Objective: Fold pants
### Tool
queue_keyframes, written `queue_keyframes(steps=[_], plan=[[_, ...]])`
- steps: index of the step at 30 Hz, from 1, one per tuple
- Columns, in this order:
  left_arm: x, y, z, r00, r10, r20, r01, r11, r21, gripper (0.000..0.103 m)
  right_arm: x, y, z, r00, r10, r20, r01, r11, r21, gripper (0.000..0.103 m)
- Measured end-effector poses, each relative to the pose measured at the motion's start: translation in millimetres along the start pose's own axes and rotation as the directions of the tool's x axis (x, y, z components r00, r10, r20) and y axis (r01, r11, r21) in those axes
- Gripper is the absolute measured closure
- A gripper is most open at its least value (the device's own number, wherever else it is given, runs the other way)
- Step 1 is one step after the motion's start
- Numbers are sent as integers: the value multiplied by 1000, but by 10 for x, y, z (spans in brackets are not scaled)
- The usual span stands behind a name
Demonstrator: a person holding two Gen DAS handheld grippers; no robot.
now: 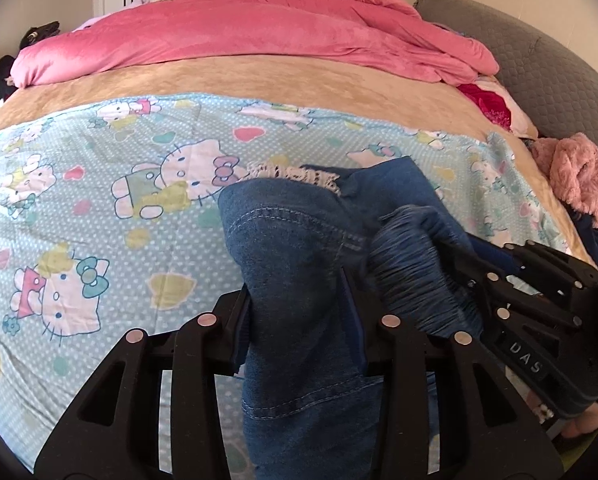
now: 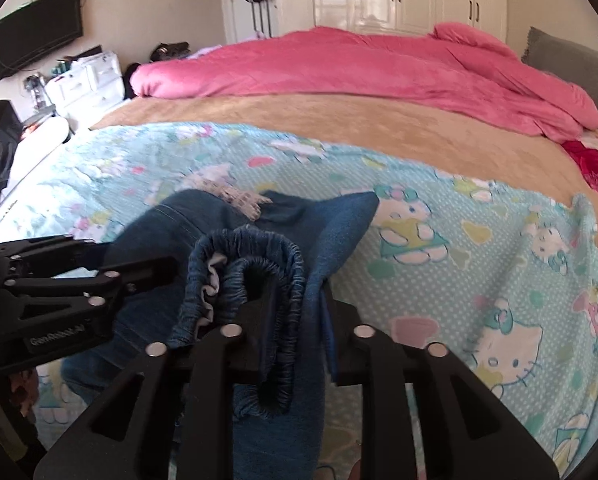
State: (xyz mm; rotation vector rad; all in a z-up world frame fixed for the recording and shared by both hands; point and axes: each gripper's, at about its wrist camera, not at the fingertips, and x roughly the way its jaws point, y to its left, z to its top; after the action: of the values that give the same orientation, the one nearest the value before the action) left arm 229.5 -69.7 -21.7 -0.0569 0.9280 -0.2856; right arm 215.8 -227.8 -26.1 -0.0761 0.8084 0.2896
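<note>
1. While both grippers clamp denim, the pants hang bunched just above the sheet.
2. Left gripper holds a leg; right gripper holds the waistband.
3. Legs trail forward; both grippers equally near.

Soft daylight fills both views, bright and even, with only faint shadows. The glossy wardrobe doors throw back a white glare. Fisheye bending curves the bed's edge and leaves black corners (strongest at the rim). The patterned sheet smears with motion blur in the right wrist view.
</note>
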Motion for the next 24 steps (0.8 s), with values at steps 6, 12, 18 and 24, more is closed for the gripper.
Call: queue_keyframes(steps=[6,12,18,24], plan=[[69,83,-74,1000,20,-20,-20,1000,-5,60,70,-133,-86,997,-53,-51,56,997,57,48],[163,155,-145,999,18,-51,-19,1000,-22,54,219,-249,-183,991,-59,-120,70,994,89,42],[112,179,-159,999,18,-46,-19,999,-25,49,199,-266,-187,990,-51,-128,65,991,113,41],[0,214,-178,999,21,-36,-23,999,-38,41,35,-266,-160,994,-55,-91,66,990,122,35]])
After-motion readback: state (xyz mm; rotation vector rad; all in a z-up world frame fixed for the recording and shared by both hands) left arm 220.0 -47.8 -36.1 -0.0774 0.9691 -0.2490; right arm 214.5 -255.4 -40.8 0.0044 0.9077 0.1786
